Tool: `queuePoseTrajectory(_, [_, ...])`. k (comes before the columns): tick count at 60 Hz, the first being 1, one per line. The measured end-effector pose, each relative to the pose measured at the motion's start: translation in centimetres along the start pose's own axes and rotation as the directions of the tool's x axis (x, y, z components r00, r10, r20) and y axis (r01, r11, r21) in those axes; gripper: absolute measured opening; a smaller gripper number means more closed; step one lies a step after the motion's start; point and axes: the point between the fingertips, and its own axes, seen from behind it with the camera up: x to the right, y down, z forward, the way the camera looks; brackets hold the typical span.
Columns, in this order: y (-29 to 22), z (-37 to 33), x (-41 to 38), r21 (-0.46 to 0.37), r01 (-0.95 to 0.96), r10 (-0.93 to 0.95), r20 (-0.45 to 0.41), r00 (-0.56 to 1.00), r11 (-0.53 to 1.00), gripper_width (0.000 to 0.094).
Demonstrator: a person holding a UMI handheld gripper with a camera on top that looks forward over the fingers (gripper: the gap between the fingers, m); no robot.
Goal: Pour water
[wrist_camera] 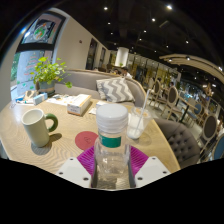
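The water bottle (112, 145) is clamped upright between the gripper (112, 165) pads, above the table (20, 140); the glass (137, 123) is found just beyond, slightly right.

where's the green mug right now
In the gripper view, the green mug stands on the wooden table, left of the water bottle held in the claw and the red coaster.
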Motion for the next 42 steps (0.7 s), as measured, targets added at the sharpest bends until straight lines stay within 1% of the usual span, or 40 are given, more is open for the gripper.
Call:
queuePoseTrajectory(5, [-2.9,-0.6,0.3,-0.002,0.12,-0.12,-0.096,0.988,0.993,0.043])
queuePoseTrajectory(10, [-6.0,-1.4,0.7,-0.028,0.302,-0.301,-0.193,0.934,0.953,0.043])
queuePoseTrajectory(13, [-7.9,-1.5,0.0,-0.063,0.426,-0.427,-0.248,0.87,0.903,0.0429])
queuePoseTrajectory(19, [-11.3,-1.8,-1.5,-0.131,0.633,-0.637,-0.322,0.7,0.763,0.043])
queuePoseTrajectory(25, [-13.7,-1.9,-3.9,-0.197,0.792,-0.795,-0.353,0.493,0.578,0.0428])
queuePoseTrajectory(30, [-14.9,-2.0,-5.9,-0.257,0.885,-0.891,-0.352,0.288,0.388,0.0427])
queuePoseTrajectory(36, [-15.1,-1.3,-8.0,-0.302,0.934,-0.943,-0.321,0.088,0.19,0.0428])
queuePoseTrajectory(40, [-14.8,-1.0,-8.5,-0.357,0.933,-0.959,-0.278,-0.049,0.055,0.0429])
queuePoseTrajectory(42, [-14.7,-0.6,-8.8,-0.364,0.931,-0.959,-0.265,-0.099,0.004,0.0429])
